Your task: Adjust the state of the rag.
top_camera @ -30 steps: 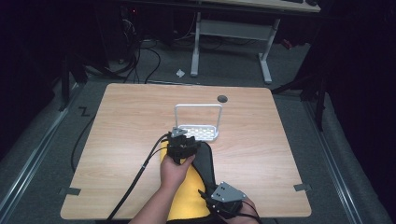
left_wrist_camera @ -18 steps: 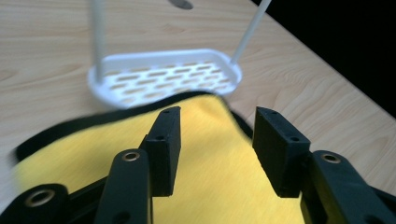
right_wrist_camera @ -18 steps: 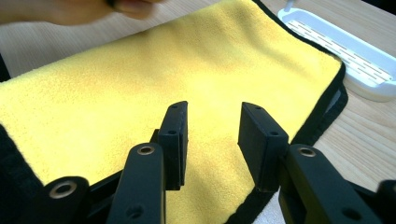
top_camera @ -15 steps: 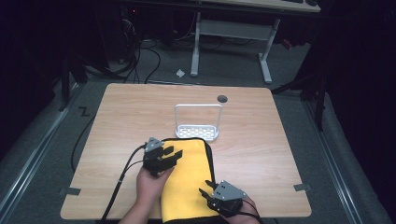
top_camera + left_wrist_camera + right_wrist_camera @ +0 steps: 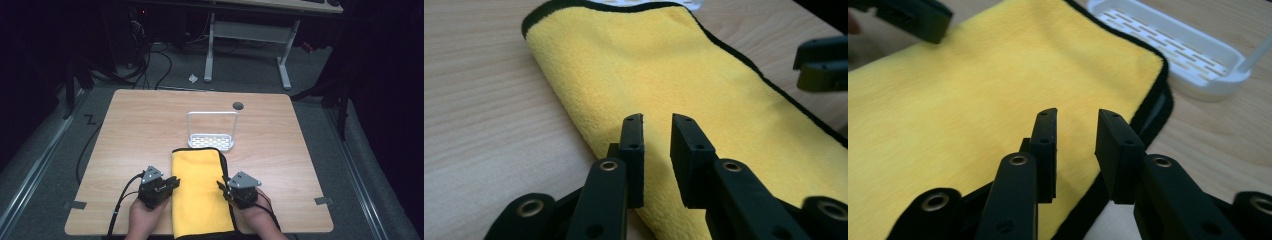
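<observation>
- High view: left hand-held gripper [image 5: 172, 182] at the left long edge of the yellow microfibre cloth [image 5: 200, 195], right hand-held gripper [image 5: 222, 187] at the right long edge, each gripped by a hand at the near side of the bench [image 5: 135, 130].
- Left hand-held gripper view: jaws narrowly parted after just closing, a small gap between the pads, nothing pinched; tips poised over the cloth's [image 5: 664, 85] near edge, contact with the fabric not clear.
- Right hand-held gripper view: jaws likewise narrowly parted after just closing, no fabric between the pads; tips above the black-trimmed edge of the cloth [image 5: 973, 95].
- Cloth flat on the bench, folded into a long rectangle, long axis running from the near edge straight away toward the far side.
- Far short end just short of the white slotted rack [image 5: 211, 141], seemingly touching its base.
- Near short end at the bench's front edge, between the two hands.
</observation>
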The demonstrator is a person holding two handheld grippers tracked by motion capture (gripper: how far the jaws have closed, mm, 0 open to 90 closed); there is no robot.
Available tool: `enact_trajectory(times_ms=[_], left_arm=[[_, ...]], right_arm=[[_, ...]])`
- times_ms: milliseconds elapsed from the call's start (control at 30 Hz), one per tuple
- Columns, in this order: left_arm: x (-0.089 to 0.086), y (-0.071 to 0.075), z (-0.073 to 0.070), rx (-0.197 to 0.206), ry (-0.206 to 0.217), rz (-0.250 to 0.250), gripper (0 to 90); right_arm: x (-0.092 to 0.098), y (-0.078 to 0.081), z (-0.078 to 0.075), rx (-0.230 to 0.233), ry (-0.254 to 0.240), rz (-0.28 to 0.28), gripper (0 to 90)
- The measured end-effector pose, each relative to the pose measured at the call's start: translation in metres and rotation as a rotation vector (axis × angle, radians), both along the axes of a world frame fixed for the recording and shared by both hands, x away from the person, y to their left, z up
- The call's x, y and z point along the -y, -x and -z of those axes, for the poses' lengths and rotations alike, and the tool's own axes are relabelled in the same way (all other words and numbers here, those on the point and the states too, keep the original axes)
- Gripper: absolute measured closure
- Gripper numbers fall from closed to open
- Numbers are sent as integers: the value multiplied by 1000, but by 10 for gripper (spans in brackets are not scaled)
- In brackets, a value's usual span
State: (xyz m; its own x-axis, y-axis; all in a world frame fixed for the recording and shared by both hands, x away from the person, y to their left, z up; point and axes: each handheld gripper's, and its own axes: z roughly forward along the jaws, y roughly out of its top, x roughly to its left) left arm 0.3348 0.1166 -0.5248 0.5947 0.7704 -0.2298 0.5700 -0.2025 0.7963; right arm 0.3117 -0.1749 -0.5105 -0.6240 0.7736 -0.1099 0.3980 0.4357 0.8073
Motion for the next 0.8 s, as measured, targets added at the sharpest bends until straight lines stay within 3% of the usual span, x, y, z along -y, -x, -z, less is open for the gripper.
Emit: enact_trajectory(times_ms=[33, 67, 167, 267, 300, 533, 700, 800], left_arm=[[0, -3, 0, 0, -8, -7, 728], [0, -5, 1, -5, -9, -9, 728], [0, -10, 4, -17, -25, -6, 730], [4, -10, 8, -27, -69, 7, 748], [5, -10, 10, -27, -80, 14, 751], [10, -4, 10, -28, -83, 47, 751], [15, 3, 10, -64, -43, 103, 712], [19, 8, 10, -57, -46, 126, 713]], right_arm=[[0, -15, 0, -17, -1, 29, 764], [0, -15, 0, -17, -1, 29, 764], [-3, -35, 5, -53, 7, 58, 805], [-7, -44, 14, -97, 36, 62, 823], [-8, -45, 18, -118, 59, 57, 820], [0, -33, 21, -94, 61, 48, 800], [12, -22, 22, -88, 45, 45, 774], [20, -14, 22, -96, 32, 40, 742]])
